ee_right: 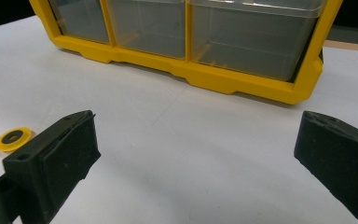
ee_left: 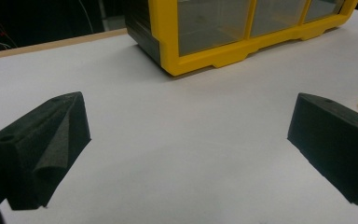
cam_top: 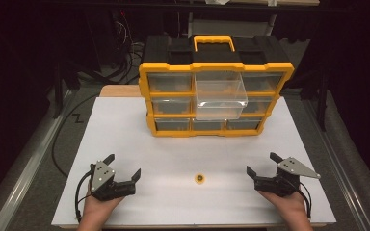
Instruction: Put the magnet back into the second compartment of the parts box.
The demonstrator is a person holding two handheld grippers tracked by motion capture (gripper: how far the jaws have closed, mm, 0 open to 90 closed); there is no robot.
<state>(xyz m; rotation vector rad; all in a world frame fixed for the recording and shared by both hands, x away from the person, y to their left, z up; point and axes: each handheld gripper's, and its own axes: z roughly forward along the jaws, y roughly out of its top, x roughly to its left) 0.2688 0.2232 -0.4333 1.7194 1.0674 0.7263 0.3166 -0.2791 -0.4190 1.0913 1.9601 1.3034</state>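
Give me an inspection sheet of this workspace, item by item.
Surface: white board on a wooden table, bare in front.
Job's things: small yellow ring lying flat midway between the tools; yellow-and-black drawer organizer at the back, its middle clear drawer pulled out.
Clutter: nothing seen.
Grippers: left tool and right tool both open, holding nothing, resting low near the front edge.
Cables: black cable trailing from the left tool; loose wires behind the table.
Surroundings: dark, with grey floor at the sides.

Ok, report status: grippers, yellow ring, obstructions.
Left gripper open, empty. Right gripper open, empty. Yellow ring flat on table between them, untouched. Nothing around it.
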